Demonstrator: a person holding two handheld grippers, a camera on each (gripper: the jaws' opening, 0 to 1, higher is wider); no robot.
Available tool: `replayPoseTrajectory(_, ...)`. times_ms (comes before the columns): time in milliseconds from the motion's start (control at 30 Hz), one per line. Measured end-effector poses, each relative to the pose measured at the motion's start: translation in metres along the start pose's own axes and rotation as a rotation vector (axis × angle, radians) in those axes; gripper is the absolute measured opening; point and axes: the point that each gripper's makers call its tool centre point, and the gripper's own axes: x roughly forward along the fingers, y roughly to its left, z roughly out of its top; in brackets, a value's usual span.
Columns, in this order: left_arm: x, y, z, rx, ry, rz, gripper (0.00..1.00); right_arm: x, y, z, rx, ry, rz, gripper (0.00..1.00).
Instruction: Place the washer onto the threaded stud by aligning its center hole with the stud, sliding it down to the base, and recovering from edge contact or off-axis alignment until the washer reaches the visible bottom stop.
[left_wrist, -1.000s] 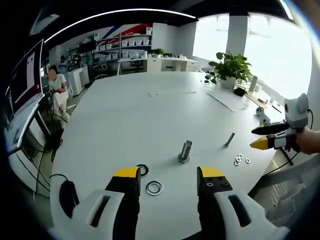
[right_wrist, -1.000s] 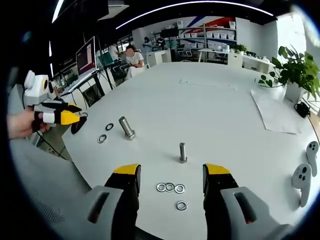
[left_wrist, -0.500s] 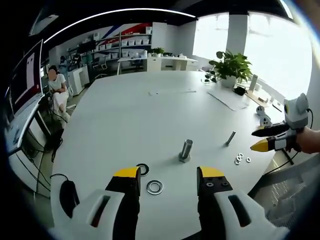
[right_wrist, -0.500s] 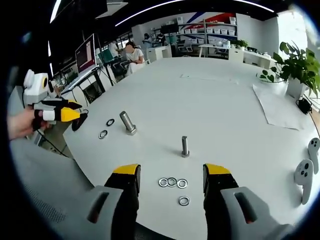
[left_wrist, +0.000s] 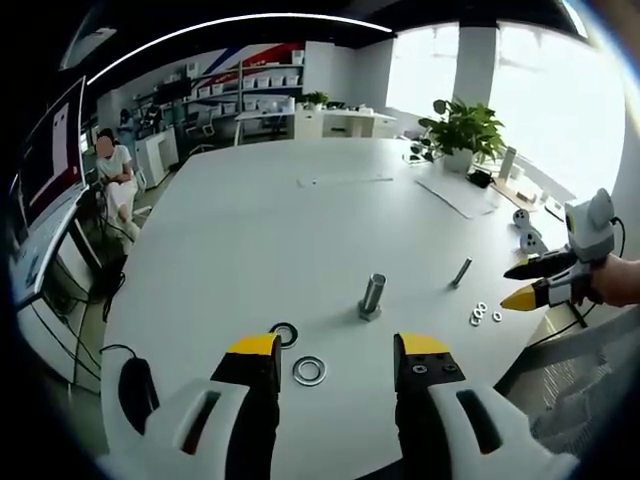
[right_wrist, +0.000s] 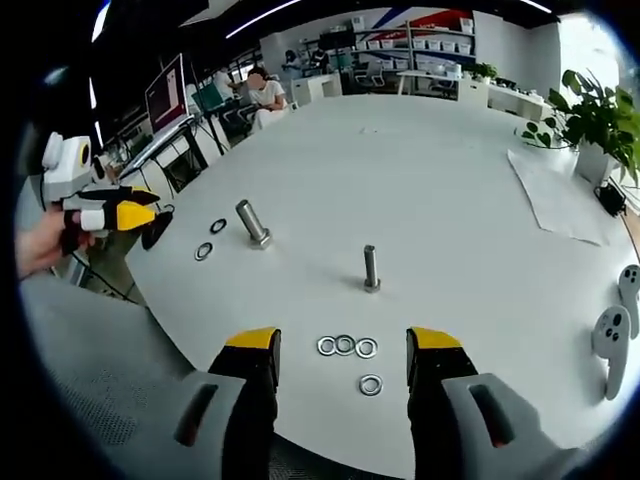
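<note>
Overhead, strip lights — broad white table (left_wrist: 250, 230) — shelving behind.

Four washers (right_wrist: 346, 346) lie flat (steel) near the upright stud (right_wrist: 371, 268).

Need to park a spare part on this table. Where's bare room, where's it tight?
Free: the wide white tabletop beyond the thin stud, up to the paper sheet by the plant. Tight: the near edge, with four washers before the right gripper, and the thick stud with two washers beside it.
</note>
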Motion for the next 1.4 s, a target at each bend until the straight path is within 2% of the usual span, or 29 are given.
replayPoseTrajectory(267, 0.001, 0.001, -0.005, -0.014, 0.02, 0.001, 0.44, 0.002, 0.003, -0.005, -0.008, 0.025, 0.011, 0.53)
replayPoseTrajectory(667, 0.002, -0.001, -0.007, 0.001, 0.033, -0.001, 0.43, 0.0, 0.001, -0.003, 0.004, 0.017, 0.011, 0.53)
replayPoseTrajectory(900, 0.004, 0.002, -0.017, 0.011, 0.081, 0.014, 0.42, 0.002, 0.001, -0.005, 0.02, 0.028, 0.02, 0.53)
replayPoseTrajectory(1167, 0.003, 0.001, -0.02, -0.004, 0.1, 0.009, 0.41, 0.004, 0.006, -0.002, -0.008, 0.02, 0.043, 0.53)
replayPoseTrajectory(1400, 0.002, -0.004, -0.021, -0.088, 0.11, -0.027, 0.4, 0.004, 0.0, -0.004, -0.012, 0.029, 0.032, 0.53)
